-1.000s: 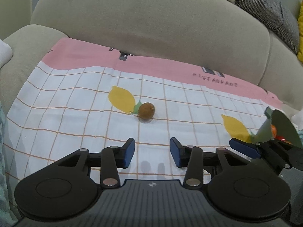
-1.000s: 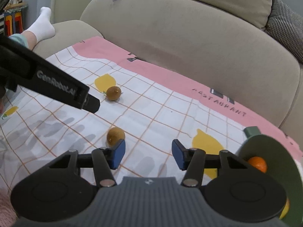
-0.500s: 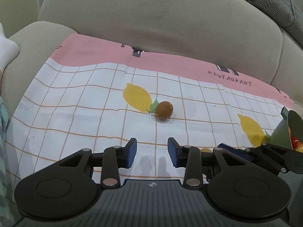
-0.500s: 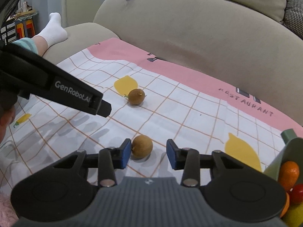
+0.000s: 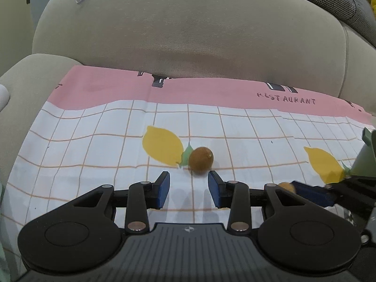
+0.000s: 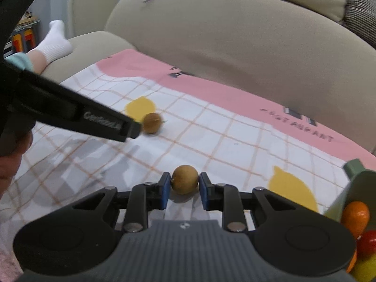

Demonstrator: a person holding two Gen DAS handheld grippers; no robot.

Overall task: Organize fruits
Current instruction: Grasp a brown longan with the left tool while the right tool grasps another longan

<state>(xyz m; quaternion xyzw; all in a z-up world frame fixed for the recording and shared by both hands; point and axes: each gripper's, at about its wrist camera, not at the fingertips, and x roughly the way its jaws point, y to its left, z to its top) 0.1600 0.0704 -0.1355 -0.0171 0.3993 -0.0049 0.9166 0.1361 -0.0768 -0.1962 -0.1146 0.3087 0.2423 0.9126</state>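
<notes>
Two small brown round fruits lie on a checked cloth (image 5: 94, 150) on a sofa. My left gripper (image 5: 189, 189) is open, with the far brown fruit (image 5: 201, 159) just beyond its fingertips. That fruit also shows in the right wrist view (image 6: 152, 123), next to the left gripper's finger (image 6: 127, 129). My right gripper (image 6: 184, 189) is open with the near brown fruit (image 6: 184, 182) between its blue pads, which stand close to its sides. A green bowl (image 6: 359, 188) at the right holds an orange fruit (image 6: 354, 216), a red one and a yellow one.
The beige sofa back (image 5: 188, 35) rises behind the cloth. A foot in a white sock (image 6: 55, 44) rests on the sofa's left arm. The green bowl's edge (image 5: 366, 159) shows at the right of the left wrist view.
Both grippers moved forward. The left one came close to the far brown fruit. The right one brought its pads around the near brown fruit and narrowed.
</notes>
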